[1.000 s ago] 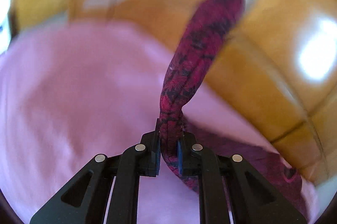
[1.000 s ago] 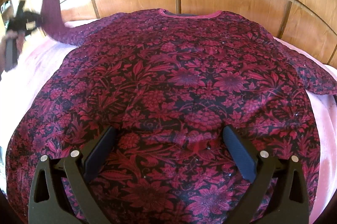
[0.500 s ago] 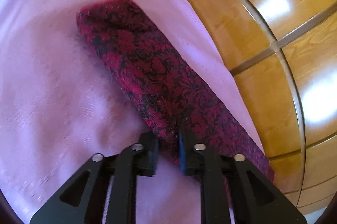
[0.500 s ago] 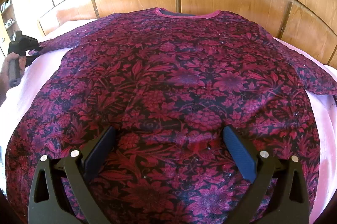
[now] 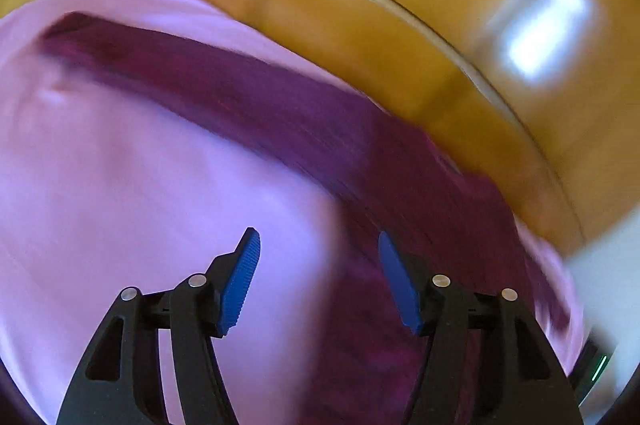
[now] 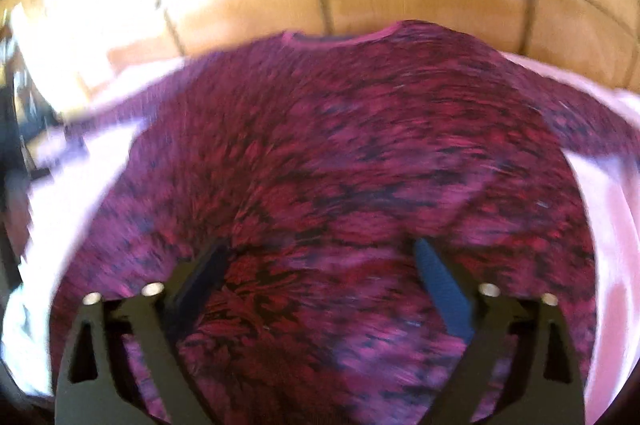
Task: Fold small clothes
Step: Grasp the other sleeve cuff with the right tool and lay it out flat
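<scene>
Left wrist view, blurred: left gripper (image 5: 319, 275) has just been opening, ribbed blue pads (image 5: 242, 283) apart with nothing pinched; the released sleeve (image 5: 224, 93) lies as a long flat band toward 10 o'clock on smooth pink sheet (image 5: 120, 185); glossy wood panelling (image 5: 420, 25) at 1 o'clock.

Right wrist view: right gripper (image 6: 320, 289) spread wide, just been narrowing, clasping nothing, above the floral crimson-and-black top (image 6: 340, 153) lying flat; neckline at 12 o'clock.

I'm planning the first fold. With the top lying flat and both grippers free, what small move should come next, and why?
Probably bring the left gripper back to the sleeve and pinch its cuff. Its jaws have just been opening and hold nothing; the sleeve lies stretched out on the pink sheet, unfolded.
</scene>
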Tool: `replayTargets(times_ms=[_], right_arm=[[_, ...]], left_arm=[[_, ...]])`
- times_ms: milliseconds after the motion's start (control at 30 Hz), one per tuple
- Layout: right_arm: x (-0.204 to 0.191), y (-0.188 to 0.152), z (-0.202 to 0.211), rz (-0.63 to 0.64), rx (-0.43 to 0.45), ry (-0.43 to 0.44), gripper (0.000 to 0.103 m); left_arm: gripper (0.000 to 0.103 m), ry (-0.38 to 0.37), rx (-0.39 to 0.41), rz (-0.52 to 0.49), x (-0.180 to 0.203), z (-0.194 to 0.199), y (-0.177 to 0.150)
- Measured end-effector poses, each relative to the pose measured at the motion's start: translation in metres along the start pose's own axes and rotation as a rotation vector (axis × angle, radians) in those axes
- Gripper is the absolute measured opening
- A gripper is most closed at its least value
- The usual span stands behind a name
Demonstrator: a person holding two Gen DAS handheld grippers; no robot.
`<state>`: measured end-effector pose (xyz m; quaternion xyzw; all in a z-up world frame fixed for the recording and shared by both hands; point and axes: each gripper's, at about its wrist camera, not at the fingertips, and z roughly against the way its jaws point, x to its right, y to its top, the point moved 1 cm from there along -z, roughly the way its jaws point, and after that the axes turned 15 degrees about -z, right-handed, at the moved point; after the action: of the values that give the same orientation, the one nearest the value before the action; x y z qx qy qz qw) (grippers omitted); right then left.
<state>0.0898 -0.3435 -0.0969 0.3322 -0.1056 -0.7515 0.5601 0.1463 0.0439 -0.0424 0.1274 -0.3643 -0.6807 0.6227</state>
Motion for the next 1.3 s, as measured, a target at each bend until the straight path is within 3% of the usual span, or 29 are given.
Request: replayTargets(times_ms=[133,267,400,533,667,733,767,800,867,900,933,967,1067,1167,1233,1300], right_arm=[[0.084,0.032,0.045,-0.326,0.089,0.069,0.082],[0.19,0.057,0.074,-0.66,0.19,0.083,0.071],[0.294,0.07,0.082,-0.995,0.284,0.127,0.067],[0.338,0.081,0.071,-1.14,0.326,0.155,0.063],[0.343,0.104,0.054,-1.135,0.322,0.128,0.051],[0.342,0.12,0.05,-1.083,0.281,0.016,0.025],[0.335,0.13,0.053,-1.018,0.271,-0.086,0.015],[0.333,0.14,0.062,-0.962,0.288,-0.146,0.012],[0.312,0.152,0.082,-0.802,0.356,-0.304,0.011],[0.296,0.159,0.09,-0.668,0.404,-0.439,0.01],[0.283,0.164,0.085,-0.547,0.41,-0.583,0.01],[0.281,0.166,0.072,-0.489,0.37,-0.66,0.01],[0.292,0.157,0.046,-0.522,0.265,-0.671,0.011],[0.294,0.138,0.056,-0.636,0.281,-0.581,0.016],[0.292,0.136,0.064,-0.623,0.276,-0.566,0.024],[0.276,0.126,0.078,-0.592,0.271,-0.536,0.039]], left_arm=[[0.061,-0.053,-0.056,-0.166,0.06,-0.014,-0.032],[0.062,0.016,-0.073,-0.303,0.083,-0.023,-0.053],[0.064,-0.004,-0.077,-0.293,0.08,-0.022,-0.061],[0.069,-0.016,-0.078,-0.294,0.085,-0.029,-0.06],[0.075,-0.007,-0.084,-0.322,0.089,-0.035,-0.06],[0.076,-0.006,-0.088,-0.328,0.089,-0.036,-0.059],[0.076,-0.009,-0.087,-0.325,0.09,-0.035,-0.059],[0.076,-0.013,-0.086,-0.322,0.089,-0.035,-0.059],[0.076,-0.024,-0.085,-0.312,0.087,-0.037,-0.058],[0.076,-0.028,-0.085,-0.31,0.087,-0.037,-0.058],[0.076,-0.03,-0.085,-0.31,0.086,-0.037,-0.058],[0.076,-0.03,-0.085,-0.312,0.084,-0.035,-0.059],[0.076,-0.035,-0.087,-0.314,0.082,-0.035,-0.058],[0.076,-0.047,-0.095,-0.3,0.081,-0.029,-0.056],[0.076,-0.059,-0.092,-0.279,0.077,-0.022,-0.054],[0.076,-0.059,-0.072,-0.243,0.069,-0.008,-0.053]])
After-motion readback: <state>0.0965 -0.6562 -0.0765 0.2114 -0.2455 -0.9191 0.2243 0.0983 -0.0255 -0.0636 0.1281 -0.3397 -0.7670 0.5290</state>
